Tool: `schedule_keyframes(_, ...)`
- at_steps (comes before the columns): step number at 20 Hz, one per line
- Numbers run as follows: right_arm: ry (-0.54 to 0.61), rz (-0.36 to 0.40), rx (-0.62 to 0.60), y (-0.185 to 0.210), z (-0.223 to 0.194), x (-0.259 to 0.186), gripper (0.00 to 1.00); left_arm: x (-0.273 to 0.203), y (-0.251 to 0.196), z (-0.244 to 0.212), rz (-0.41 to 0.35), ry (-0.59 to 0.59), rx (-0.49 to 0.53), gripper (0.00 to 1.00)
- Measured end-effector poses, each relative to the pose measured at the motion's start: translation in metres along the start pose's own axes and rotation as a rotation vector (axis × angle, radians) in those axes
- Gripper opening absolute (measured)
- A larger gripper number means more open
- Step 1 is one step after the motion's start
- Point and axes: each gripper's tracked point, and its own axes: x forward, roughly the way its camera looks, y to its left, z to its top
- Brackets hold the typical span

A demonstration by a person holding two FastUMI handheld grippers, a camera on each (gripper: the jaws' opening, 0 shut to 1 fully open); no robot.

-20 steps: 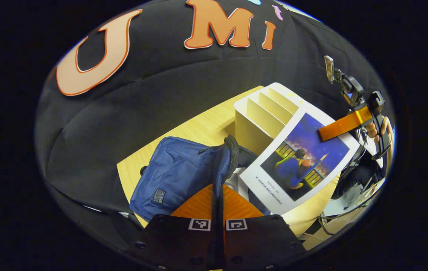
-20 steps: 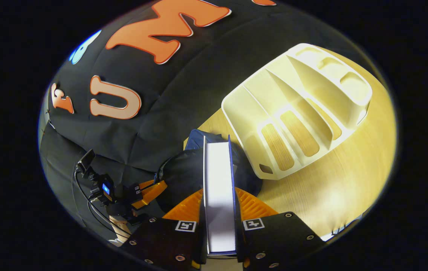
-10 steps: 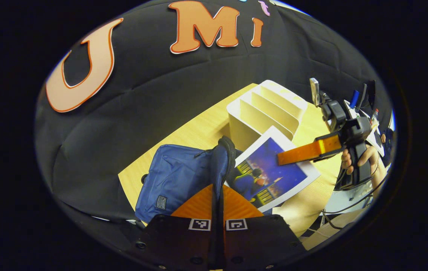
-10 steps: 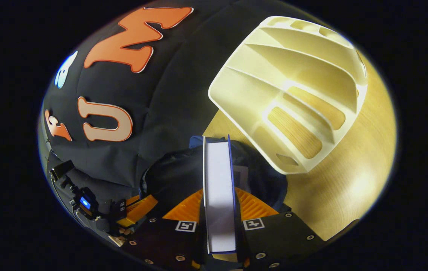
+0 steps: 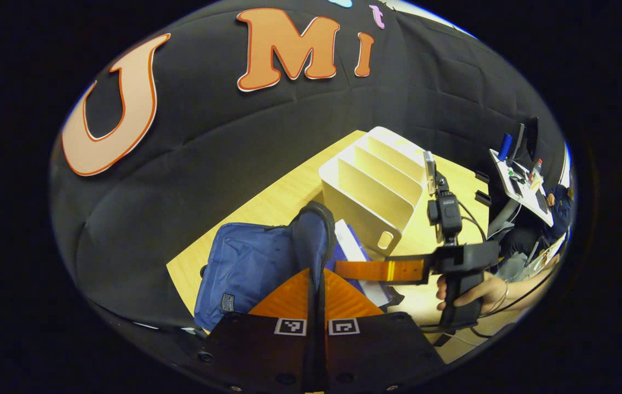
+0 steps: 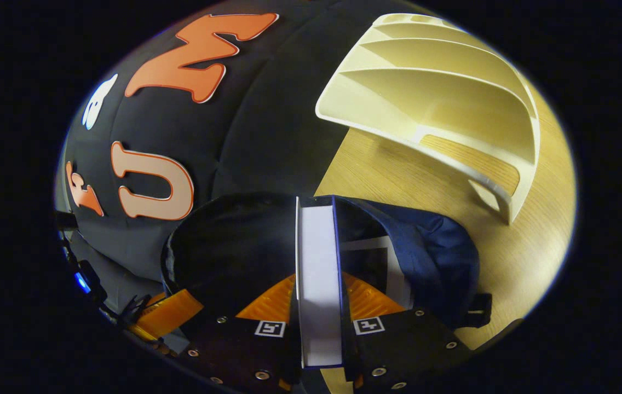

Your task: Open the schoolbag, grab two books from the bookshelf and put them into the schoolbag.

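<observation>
The blue schoolbag point(image 5: 251, 262) lies on the wooden table point(image 5: 267, 205). My left gripper point(image 5: 315, 271) is shut on the raised rim of its opening point(image 5: 316, 230) and holds it up. In the right gripper view, my right gripper point(image 6: 317, 279) is shut on a book point(image 6: 317, 257), page edge toward me, its far end inside the bag's dark mouth point(image 6: 234, 246). Another book point(image 6: 379, 262) lies inside the bag beside it. In the left gripper view the held book point(image 5: 352, 246) stands edge-on in the bag, with the right gripper point(image 5: 346, 270) and a hand point(image 5: 475, 290) behind it.
The cream bookshelf point(image 5: 376, 186) stands just behind the bag, its slots empty; in the right gripper view it looms as the bookshelf point(image 6: 442, 93) up close at the upper right. Bare table point(image 6: 508, 257) lies right of the bag. A cluttered desk point(image 5: 524, 180) sits beyond the table.
My right gripper has come down and toward the bag, sinking the book from above the shelf into the bag's mouth. The left gripper keeps holding the rim.
</observation>
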Motion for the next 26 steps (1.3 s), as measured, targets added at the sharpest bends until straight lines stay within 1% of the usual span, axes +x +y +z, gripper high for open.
schedule_keyframes(1, 0.014, -0.002, -0.007, -0.001, -0.007, 0.007, 0.41, 0.001, -0.003, 0.001, -0.006, -0.002, -0.002, 0.01)
schedule_keyframes(2, 0.051, -0.01, 0.001, -0.002, -0.018, 0.013, 0.3, 0.001, -0.005, 0.003, -0.013, -0.006, -0.006, 0.01)
schedule_keyframes(3, 0.086, -0.02, 0.019, -0.003, -0.026, 0.018, 0.3, -0.001, -0.004, 0.003, -0.012, -0.004, -0.004, 0.01)
schedule_keyframes(5, 0.119, -0.051, 0.016, -0.005, -0.031, 0.02, 0.35, 0.0, 0.001, 0.001, -0.002, 0.003, -0.002, 0.01)
schedule_keyframes(6, 0.128, -0.085, 0.003, -0.008, -0.031, 0.022, 0.38, 0.0, 0.005, 0.0, 0.004, 0.004, -0.004, 0.01)
schedule_keyframes(7, 0.138, -0.138, -0.024, -0.012, -0.03, 0.023, 0.4, 0.0, 0.008, -0.001, 0.01, 0.006, -0.009, 0.01)
schedule_keyframes(8, 0.147, -0.167, -0.058, -0.009, -0.027, 0.021, 0.48, 0.0, 0.01, -0.003, 0.014, 0.01, -0.017, 0.01)
schedule_keyframes(9, 0.169, -0.185, -0.087, -0.009, -0.024, 0.018, 0.51, 0.001, 0.012, -0.006, 0.015, 0.014, -0.026, 0.01)
schedule_keyframes(10, 0.183, -0.194, -0.104, -0.01, -0.028, 0.022, 0.72, 0.001, 0.013, -0.007, 0.014, 0.015, -0.034, 0.01)
schedule_keyframes(11, 0.204, -0.205, -0.117, -0.009, -0.029, 0.018, 0.61, 0.003, 0.013, -0.009, 0.013, 0.016, -0.04, 0.01)
schedule_keyframes(12, 0.21, -0.221, -0.124, -0.01, -0.026, 0.012, 0.77, 0.003, 0.013, -0.01, 0.012, 0.018, -0.043, 0.01)
schedule_keyframes(13, 0.216, -0.244, -0.132, -0.014, -0.023, 0.007, 0.85, 0.004, 0.013, -0.01, 0.01, 0.019, -0.046, 0.01)
schedule_keyframes(14, 0.223, -0.249, -0.133, -0.016, -0.02, 0.004, 0.96, 0.004, 0.012, -0.01, 0.01, 0.02, -0.048, 0.01)
schedule_keyframes(17, 0.251, -0.258, -0.141, -0.022, -0.016, -0.006, 0.97, 0.005, 0.013, -0.013, 0.015, 0.022, -0.06, 0.01)
schedule_keyframes(21, 0.285, -0.28, -0.207, -0.03, -0.009, -0.029, 0.97, 0.008, 0.014, -0.016, 0.029, 0.027, -0.087, 0.01)
schedule_keyframes(24, 0.277, -0.299, -0.241, -0.039, 0.003, -0.047, 0.97, 0.012, 0.013, -0.021, 0.045, 0.034, -0.111, 0.01)
schedule_keyframes(26, 0.271, -0.311, -0.25, -0.044, 0.013, -0.06, 0.97, 0.014, 0.013, -0.024, 0.058, 0.038, -0.132, 0.03)
